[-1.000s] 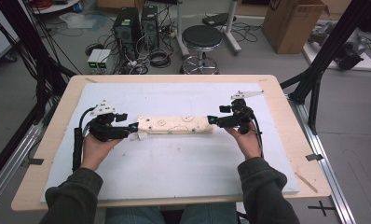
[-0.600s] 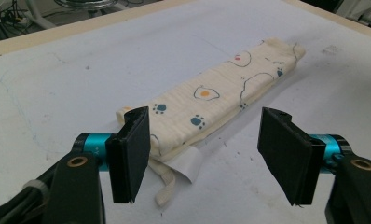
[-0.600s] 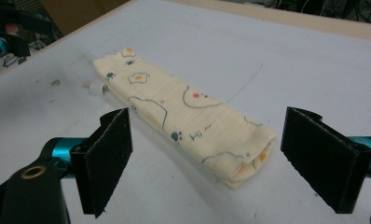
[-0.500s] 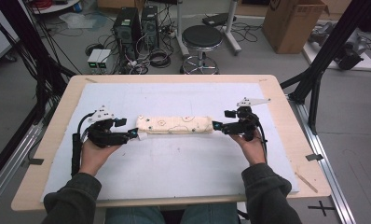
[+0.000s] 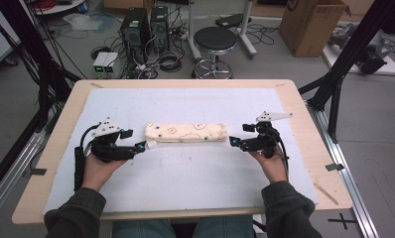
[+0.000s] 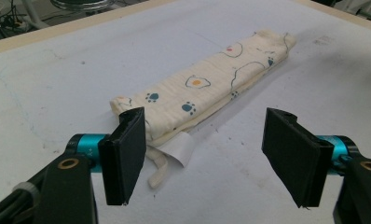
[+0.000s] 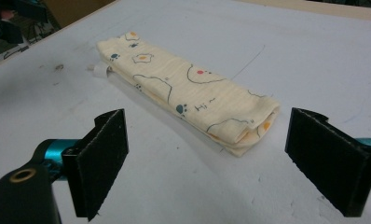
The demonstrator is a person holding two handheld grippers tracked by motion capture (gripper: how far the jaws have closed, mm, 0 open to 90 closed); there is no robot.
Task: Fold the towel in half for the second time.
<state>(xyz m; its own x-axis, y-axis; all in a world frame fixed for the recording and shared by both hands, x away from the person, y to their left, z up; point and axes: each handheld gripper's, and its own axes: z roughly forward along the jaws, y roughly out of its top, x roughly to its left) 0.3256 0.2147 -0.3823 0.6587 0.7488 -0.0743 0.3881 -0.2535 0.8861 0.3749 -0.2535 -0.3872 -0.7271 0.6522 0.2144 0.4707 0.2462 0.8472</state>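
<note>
Item 1: folded cream cloth [image 5: 186, 133], printed with paw and egg motifs, lying lengthwise at the centre of the white mat [image 5: 185, 183] on the wooden table [image 5: 304, 104].

Compared with 0.5 s ago, we log both grippers drawn back from the cloth ends.

Left gripper [image 5: 142, 146]: at 9 o'clock of the cloth, jaws spread, holding nothing, tips just off the cloth end beside a white label [image 6: 180, 148].

Right gripper [image 5: 233, 142]: at 3 o'clock, jaws spread, holding nothing, a little clear of the cloth.

Hard to make out: we cannot tell how many layers the fold has; in both gripper views the outer jaw is cut off by the frame edge; forearms leave at 6 o'clock.
</note>
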